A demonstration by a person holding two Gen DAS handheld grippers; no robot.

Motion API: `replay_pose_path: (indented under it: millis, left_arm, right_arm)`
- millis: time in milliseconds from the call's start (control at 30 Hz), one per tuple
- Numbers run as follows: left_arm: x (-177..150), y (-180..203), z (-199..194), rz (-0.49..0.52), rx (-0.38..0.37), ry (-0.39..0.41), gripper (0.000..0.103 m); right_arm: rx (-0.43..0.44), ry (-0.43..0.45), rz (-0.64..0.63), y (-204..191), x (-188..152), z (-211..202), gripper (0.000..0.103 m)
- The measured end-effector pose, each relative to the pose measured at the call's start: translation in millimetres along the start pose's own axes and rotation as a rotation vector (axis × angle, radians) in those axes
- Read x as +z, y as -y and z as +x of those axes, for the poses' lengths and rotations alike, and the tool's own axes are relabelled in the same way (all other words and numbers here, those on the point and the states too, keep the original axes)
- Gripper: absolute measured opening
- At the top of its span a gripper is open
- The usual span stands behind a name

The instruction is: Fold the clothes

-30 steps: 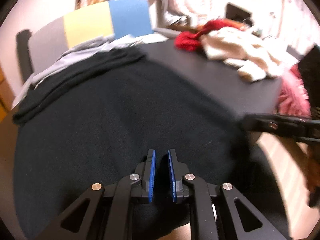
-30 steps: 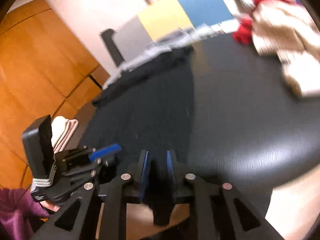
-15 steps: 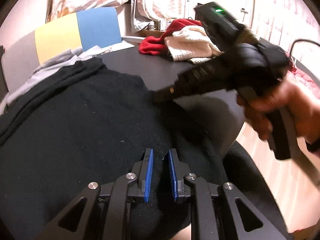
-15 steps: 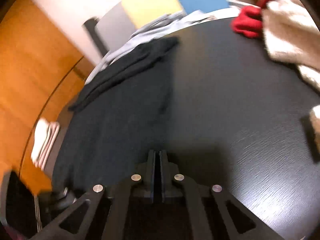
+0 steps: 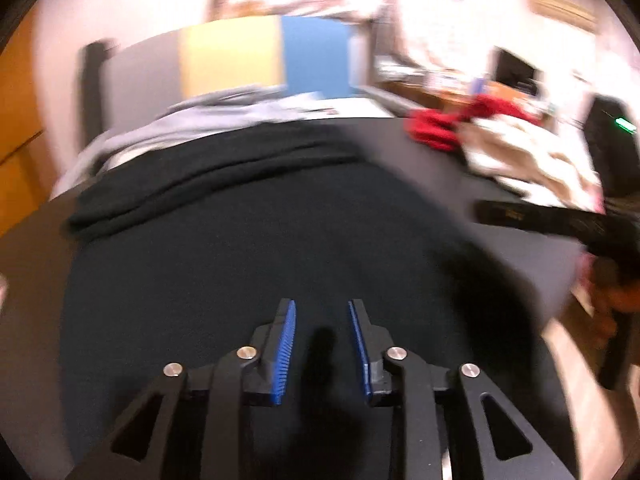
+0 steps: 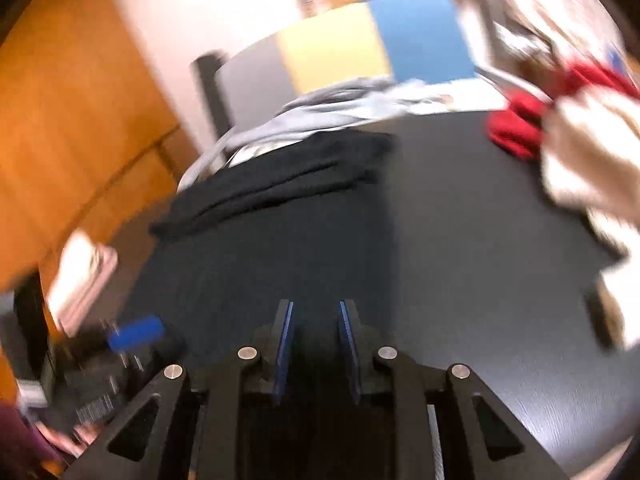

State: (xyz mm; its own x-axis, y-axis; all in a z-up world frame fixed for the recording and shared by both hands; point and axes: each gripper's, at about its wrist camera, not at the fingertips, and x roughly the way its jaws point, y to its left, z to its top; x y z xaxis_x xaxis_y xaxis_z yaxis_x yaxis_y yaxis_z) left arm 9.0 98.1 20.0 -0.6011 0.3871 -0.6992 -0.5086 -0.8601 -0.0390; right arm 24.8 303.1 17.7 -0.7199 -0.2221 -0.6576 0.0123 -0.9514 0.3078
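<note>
A black garment (image 5: 280, 232) lies spread over the near part of a dark table (image 5: 436, 168), its far edge bunched in folds (image 5: 208, 184). It also shows in the right wrist view (image 6: 264, 248). My left gripper (image 5: 322, 308) is open and empty just above the cloth near its front edge. My right gripper (image 6: 316, 308) is open and empty over the garment's right edge. The right gripper's body shows at the right of the left wrist view (image 5: 560, 220). Both views are blurred by motion.
A pile of red (image 5: 444, 128) and cream clothes (image 5: 528, 160) lies at the table's far right. A grey garment (image 5: 192, 128) lies behind the black one. A grey, yellow and blue panel (image 5: 232, 56) stands beyond. Wooden cabinets (image 6: 72, 128) stand left.
Both grippers have opened: the left was narrow, the right was shut half a second ago. The right gripper has pulled back from over the cloth to the right side.
</note>
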Motion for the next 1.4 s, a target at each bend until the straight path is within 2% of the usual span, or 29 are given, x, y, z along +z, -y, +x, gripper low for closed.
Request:
replay_pose_path:
  millis: [67,167,200,233,267,300,333,433,467,533,567,633,700,800,933,1033,1167,1233,1400]
  left_arm:
    - [-3.7,-43.7,0.5,-0.082,0.113,-0.029,0.029]
    - [-15.8,-94.7,0.5,-0.178,0.236,-0.072,0.029]
    - [-20.6,-105.8,1.3,-0.193,0.251,-0.077,0.029]
    - [-25.4,-116.6,2.2,-0.208,0.265,-0.082,0.035]
    - [-30.2,-127.5,3.0,-0.224,0.279,-0.087,0.039]
    - [-31.9,-133.1,2.1,-0.224,0.301,-0.088,0.048]
    - [-33.4,-138.1,3.4,-0.231,0.326,-0.091,0.052]
    - [-38.9,-140.1,6.1,-0.215,0.342,-0.072,0.053]
    - [-40.2,-134.6,7.7,-0.181,0.365,-0.064,0.053]
    - [-41.0,-125.0,10.3,-0.146,0.396,-0.05,0.053]
    - [-40.6,-125.1,10.6,-0.144,0.4,-0.045,0.053]
    - [-42.9,-132.3,4.2,-0.153,0.385,-0.038,0.053]
    - [-41.4,-137.0,-0.3,-0.16,0.364,-0.041,0.054]
    - [-46.8,-147.4,-17.6,-0.229,0.34,-0.049,0.059]
    - [-71.3,-161.1,-47.3,-0.342,0.261,-0.056,0.074]
    - [-93.3,-165.5,-65.3,-0.388,0.187,-0.079,0.077]
    - [-108.8,-150.3,-74.6,-0.312,0.12,-0.095,0.089]
    - [-115.6,-141.5,-76.1,-0.289,0.08,-0.095,0.095]
    - [-117.7,-132.6,-74.4,-0.273,0.046,-0.114,0.098]
  right_arm:
    - [0.003,-0.03,-0.053,-12.6,11.3,24.6,0.024]
    - [0.002,-0.095,-0.127,-25.1,27.9,67.5,0.022]
    - [-0.001,-0.114,-0.141,-25.8,30.6,78.1,0.021]
    - [-0.006,-0.142,-0.161,-25.2,31.6,90.0,0.021]
    - [-0.012,-0.151,-0.175,-24.1,28.4,96.2,0.015]
    - [-0.011,-0.147,-0.174,-20.4,30.4,96.7,0.008]
    - [-0.046,-0.14,-0.139,-11.0,34.6,95.1,0.005]
    - [-0.117,-0.105,0.026,30.2,39.4,85.2,0.0]
    - [-0.135,-0.092,0.091,46.1,39.7,81.0,0.0]
    - [-0.129,-0.064,0.189,69.7,37.8,70.9,0.0]
    - [-0.109,-0.06,0.2,72.7,37.1,69.5,0.0]
    - [-0.082,-0.064,0.211,73.6,34.0,60.7,0.003]
    - [-0.086,-0.041,0.236,69.6,29.3,41.2,0.026]
    - [0.015,0.019,0.273,61.0,12.9,0.0,0.027]
    - [0.031,-0.008,0.285,53.1,-24.8,-37.4,0.029]
    - [0.036,-0.053,0.288,47.3,-59.2,-53.5,0.029]
    - [0.054,-0.103,0.289,42.0,-92.6,-52.5,0.03]
    - [0.074,-0.055,0.298,40.4,-104.7,-58.8,0.031]
    - [0.171,-0.042,0.245,25.8,-119.0,-56.2,0.035]
